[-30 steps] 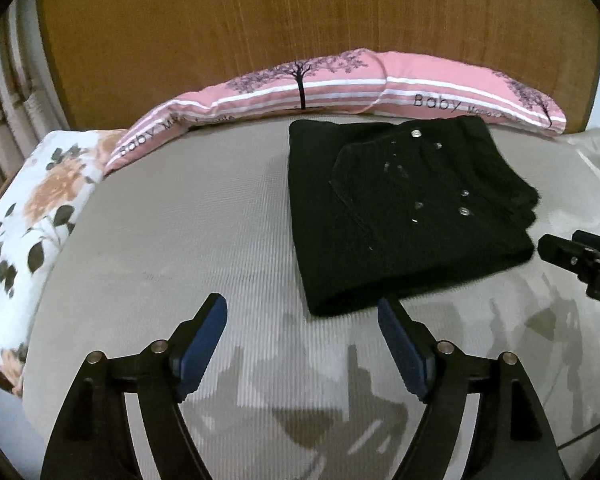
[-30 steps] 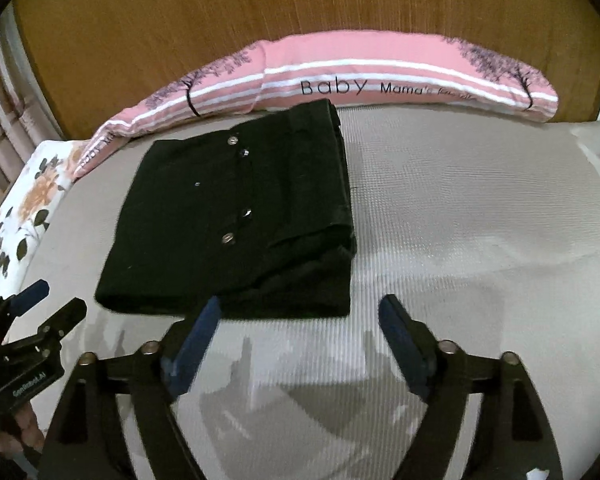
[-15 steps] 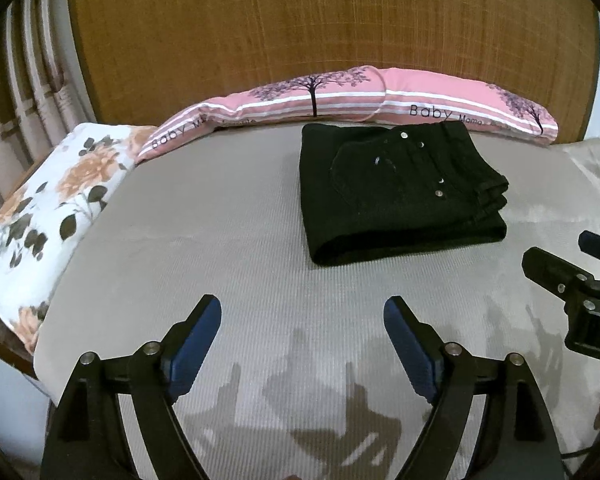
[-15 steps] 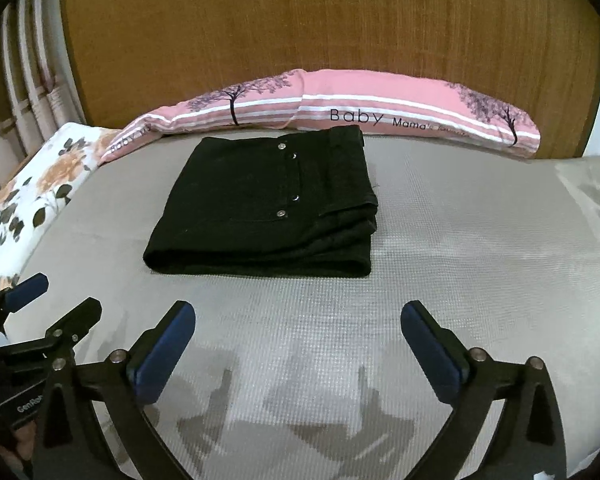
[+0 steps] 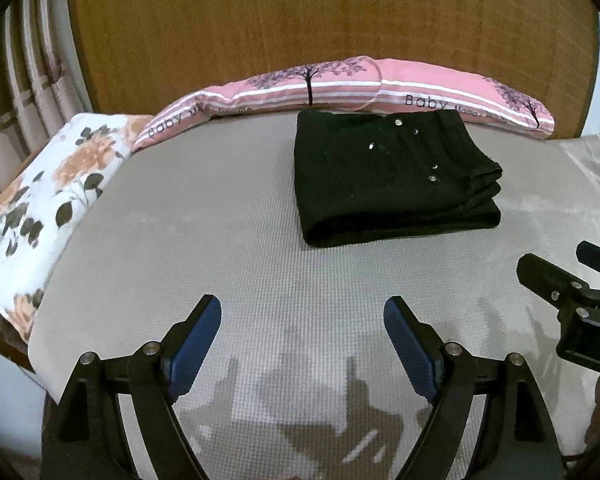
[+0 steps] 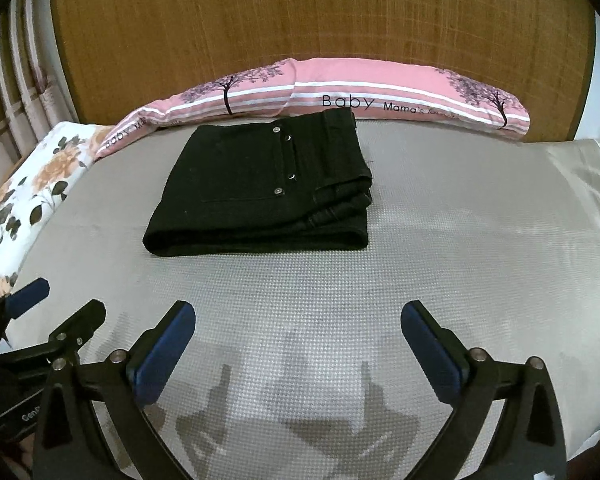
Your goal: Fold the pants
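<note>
Black pants (image 5: 392, 176) lie folded into a compact rectangle on the grey bed surface (image 5: 220, 240), near the pink pillow. They also show in the right wrist view (image 6: 264, 188). My left gripper (image 5: 302, 316) is open and empty, well short of the pants. My right gripper (image 6: 298, 320) is open and empty, also back from the pants. The right gripper's fingers (image 5: 548, 276) show at the right edge of the left wrist view. The left gripper's fingers (image 6: 76, 320) show at the lower left of the right wrist view.
A long pink "Baby" pillow (image 5: 340, 88) lies along the wooden headboard (image 5: 320, 20). A floral pillow (image 5: 48, 192) sits at the bed's left edge, with curtains (image 5: 16, 92) behind. A pale sheet fold (image 6: 588, 184) lies at the right.
Both grippers have pulled back from the folded pants toward the bed's front edge. The right gripper's jaws opened wider. The pants have not moved.
</note>
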Action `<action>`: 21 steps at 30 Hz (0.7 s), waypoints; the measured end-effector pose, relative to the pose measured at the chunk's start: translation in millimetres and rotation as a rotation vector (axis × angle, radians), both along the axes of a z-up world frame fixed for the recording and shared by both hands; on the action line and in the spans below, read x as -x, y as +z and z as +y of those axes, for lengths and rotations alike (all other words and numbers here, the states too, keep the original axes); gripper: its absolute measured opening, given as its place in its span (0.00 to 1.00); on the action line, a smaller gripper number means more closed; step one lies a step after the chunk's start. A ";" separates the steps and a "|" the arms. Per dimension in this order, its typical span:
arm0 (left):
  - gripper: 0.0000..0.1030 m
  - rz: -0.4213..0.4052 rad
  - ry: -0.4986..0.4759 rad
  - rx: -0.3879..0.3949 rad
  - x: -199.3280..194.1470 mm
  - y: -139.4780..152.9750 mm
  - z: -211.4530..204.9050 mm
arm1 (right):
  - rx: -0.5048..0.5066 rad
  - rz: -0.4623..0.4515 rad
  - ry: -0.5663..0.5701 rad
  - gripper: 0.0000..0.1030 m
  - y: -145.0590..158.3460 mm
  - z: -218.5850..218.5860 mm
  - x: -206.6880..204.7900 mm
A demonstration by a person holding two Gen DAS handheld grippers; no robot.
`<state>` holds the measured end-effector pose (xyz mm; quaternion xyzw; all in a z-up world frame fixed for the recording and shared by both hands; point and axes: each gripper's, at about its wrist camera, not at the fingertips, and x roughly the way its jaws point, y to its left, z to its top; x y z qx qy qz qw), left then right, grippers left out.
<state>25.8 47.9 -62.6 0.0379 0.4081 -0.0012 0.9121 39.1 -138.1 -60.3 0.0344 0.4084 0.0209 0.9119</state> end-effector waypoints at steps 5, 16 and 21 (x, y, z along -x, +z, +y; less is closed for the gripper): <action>0.81 0.008 0.001 0.000 -0.7 -3.3 0.4 | 0.010 -0.002 -0.003 0.99 -0.3 2.4 0.9; 0.81 -0.002 0.002 -0.042 0.0 -8.2 -2.4 | 0.018 0.015 -0.003 0.99 -5.1 5.1 -0.9; 0.81 0.000 -0.003 -0.040 0.7 -8.6 -2.5 | 0.022 0.016 -0.006 0.99 -5.6 3.8 -0.8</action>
